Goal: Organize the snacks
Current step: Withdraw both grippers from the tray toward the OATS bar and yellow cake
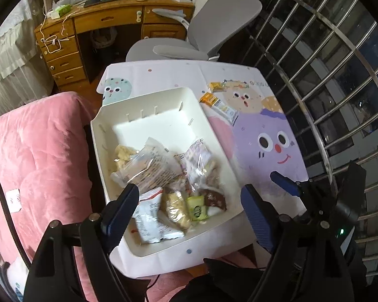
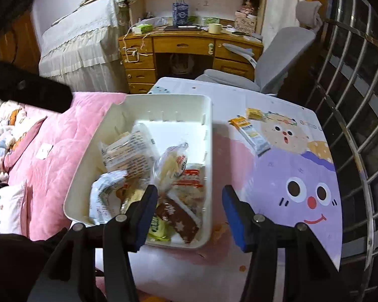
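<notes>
While both hand-held grippers (image 1: 189, 201) (image 2: 187, 201) hang apart, empty, your far packets (image 2: 252, 128) risk sliding off the desk (image 2: 302, 239).

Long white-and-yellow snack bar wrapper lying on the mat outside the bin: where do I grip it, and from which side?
Grip the long white-and-yellow snack bar wrapper across its narrow width near the middle, coming from above. It lies flat on the cartoon-printed table mat, slanted, so turn the fingers square to its length.
</notes>
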### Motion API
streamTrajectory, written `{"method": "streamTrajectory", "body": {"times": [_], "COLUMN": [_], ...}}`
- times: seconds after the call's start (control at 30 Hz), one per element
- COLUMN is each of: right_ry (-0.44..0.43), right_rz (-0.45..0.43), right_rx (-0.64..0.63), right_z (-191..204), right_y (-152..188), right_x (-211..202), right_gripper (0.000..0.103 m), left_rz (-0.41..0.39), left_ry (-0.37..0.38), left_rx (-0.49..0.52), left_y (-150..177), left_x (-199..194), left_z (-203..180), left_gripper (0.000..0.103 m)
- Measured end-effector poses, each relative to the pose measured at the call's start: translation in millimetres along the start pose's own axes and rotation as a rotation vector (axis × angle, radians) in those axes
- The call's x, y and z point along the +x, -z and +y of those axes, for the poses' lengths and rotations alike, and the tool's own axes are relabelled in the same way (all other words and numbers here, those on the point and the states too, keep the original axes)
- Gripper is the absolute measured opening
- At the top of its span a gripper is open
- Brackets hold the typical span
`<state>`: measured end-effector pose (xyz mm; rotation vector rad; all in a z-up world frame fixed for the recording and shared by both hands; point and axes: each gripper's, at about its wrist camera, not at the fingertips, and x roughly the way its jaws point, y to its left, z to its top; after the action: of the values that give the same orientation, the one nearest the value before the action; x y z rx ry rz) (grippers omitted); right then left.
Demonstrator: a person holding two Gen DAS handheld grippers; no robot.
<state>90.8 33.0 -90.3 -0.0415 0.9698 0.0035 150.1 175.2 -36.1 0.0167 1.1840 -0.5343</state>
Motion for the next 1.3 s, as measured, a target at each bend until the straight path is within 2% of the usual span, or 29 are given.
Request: {"method": "streamTrajectory", "body": {"times": [0.17, 0.3, 0.37, 0.43, 0.67, 0.8, 0.93, 1.07, 1.3], "right_ry": [-0.002, -0.004, -0.015, -0.034, -0.091, -0.107, -0.124, -0.149, -0.145], "right_rz": [0.015, 0.042, 0.049, 0.065, 0.094, 0.125, 0.157, 0.197, 0.283], "right_rx": [0.033, 0.051, 0.053, 0.04, -0.039, -0.078, -0.056, -0.005, 0.014], "right_z": [-43.7, -86.9, -105.5, -127.9, -191.5, -221.9, -249.2, -274.4, -300.9], "right_y": [2.6, 5.9, 6.5, 6.1, 4.1, 0.8, -8.4, -28.1, -67.6], "right_x": [-0.9, -1.2, -1.0, 1.0, 10.3, 20.7, 31.1, 44.6, 83.3], "right_gripper": [0.059, 0.061, 0.062, 0.063, 0.064, 0.064, 0.064, 0.064, 0.066], "left_rz": [-0.039, -0.031, -0.032, -0.039, -0.05, -0.05, -0.07, -0.068, -0.026], "left_ry": [0.011, 0.007, -0.018, -0.048, -0.064, -0.069, -0.103, -0.11, -0.128], "left_rx": [-0.053, -0.101, -0.112, -0.127, -0.215, -0.278, -0.317, -0.368, -0.386], "left_y": [-1.0, -5.9, -8.7, -10.2, -16.9, -20.8, -25.5, -34.4, -56.4], "left_x": [11.7, 29.1, 38.5, 47.7, 84.7, 107.7, 126.4, 151.1, 196.7], "left_z": [-31.1, -65.8, -85.3, -105.3, -155.6, -172.9, -183.9, -187.6, -191.0], "left_gripper": [0.082, 0.082, 0.082, 0.083, 0.085, 0.085, 0.085, 0.085, 0.09]}}
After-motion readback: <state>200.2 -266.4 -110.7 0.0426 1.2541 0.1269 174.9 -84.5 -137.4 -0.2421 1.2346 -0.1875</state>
